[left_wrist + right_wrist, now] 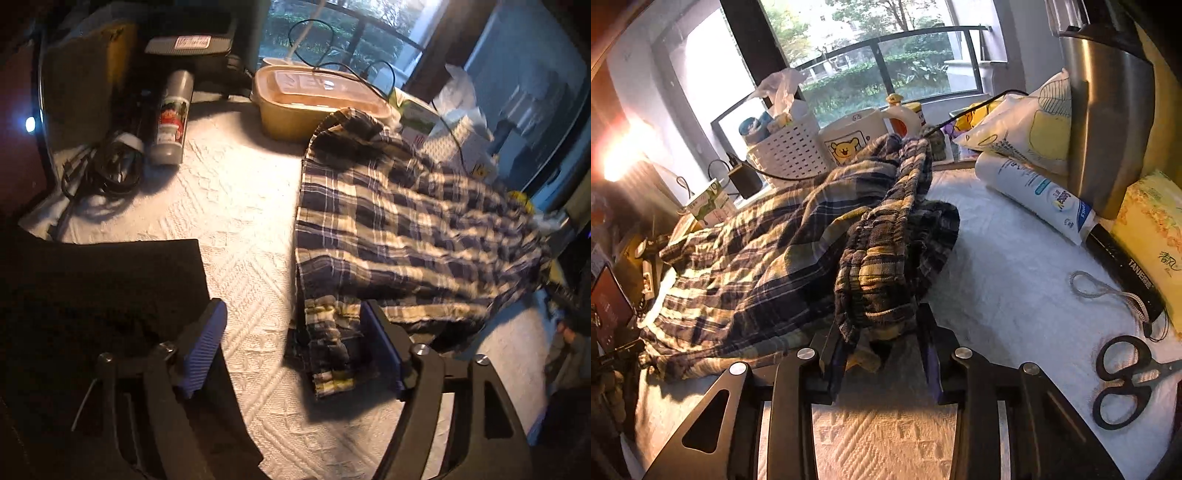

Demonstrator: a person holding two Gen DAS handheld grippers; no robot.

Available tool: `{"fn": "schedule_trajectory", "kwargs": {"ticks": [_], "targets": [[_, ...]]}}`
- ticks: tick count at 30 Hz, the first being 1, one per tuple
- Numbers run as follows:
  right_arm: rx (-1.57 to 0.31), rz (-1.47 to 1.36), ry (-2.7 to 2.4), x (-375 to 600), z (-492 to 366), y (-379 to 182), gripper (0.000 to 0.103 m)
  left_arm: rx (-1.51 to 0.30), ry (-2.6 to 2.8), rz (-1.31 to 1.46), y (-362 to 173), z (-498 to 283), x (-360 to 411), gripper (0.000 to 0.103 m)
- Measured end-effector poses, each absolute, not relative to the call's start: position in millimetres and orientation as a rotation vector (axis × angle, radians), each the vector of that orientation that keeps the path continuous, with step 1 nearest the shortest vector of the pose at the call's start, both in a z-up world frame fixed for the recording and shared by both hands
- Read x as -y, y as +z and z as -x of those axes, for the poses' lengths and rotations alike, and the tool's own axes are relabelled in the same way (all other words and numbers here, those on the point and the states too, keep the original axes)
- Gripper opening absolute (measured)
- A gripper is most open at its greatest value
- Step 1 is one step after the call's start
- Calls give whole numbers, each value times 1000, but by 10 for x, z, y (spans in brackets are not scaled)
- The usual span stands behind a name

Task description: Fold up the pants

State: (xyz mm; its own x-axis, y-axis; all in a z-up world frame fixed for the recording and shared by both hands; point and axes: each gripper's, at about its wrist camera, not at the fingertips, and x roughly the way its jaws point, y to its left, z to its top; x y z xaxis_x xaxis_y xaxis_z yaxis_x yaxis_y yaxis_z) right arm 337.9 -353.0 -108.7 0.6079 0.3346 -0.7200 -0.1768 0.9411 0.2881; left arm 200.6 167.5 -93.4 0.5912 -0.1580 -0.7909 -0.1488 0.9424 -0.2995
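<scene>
Blue, white and yellow plaid pants [406,229] lie spread on a white textured table cover [229,206], right of centre in the left wrist view. My left gripper [293,343] stands open just above the cover. One crumpled corner of the pants lies between its blue pads [205,347], close to the right one and touching neither that I can see. In the right wrist view the pants [757,258] stretch away to the left. Their gathered waistband [875,280] is bunched up and fills the gap of my right gripper [881,350], which is shut on it.
A spray can [173,118], a lidded plastic tub [314,99] and coiled black cables [107,166] stand at the back. Black scissors [1126,380], a grey cord loop [1108,291], a white tube [1034,192], a tissue pack [1152,236] and a white basket [790,151] crowd the right view.
</scene>
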Motion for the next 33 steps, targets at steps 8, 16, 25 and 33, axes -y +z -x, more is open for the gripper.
{"fn": "schedule_trajectory", "kwargs": {"ticks": [8,16,25,33], "targets": [[-844,-201,307,3559,-3338,-991,36,-962,-62,300,-1008,-2132,-1420,60],[-827,-94,288,3493,-3219,-898,35,-975,-126,276,-1052,-2115,-1305,4],[-825,-62,243,3740,-2909,-765,35,-976,-213,315,-922,-1822,-1179,4],[-843,-81,196,3949,-2515,-896,35,-999,-245,300,-980,-1699,-1129,4]]}}
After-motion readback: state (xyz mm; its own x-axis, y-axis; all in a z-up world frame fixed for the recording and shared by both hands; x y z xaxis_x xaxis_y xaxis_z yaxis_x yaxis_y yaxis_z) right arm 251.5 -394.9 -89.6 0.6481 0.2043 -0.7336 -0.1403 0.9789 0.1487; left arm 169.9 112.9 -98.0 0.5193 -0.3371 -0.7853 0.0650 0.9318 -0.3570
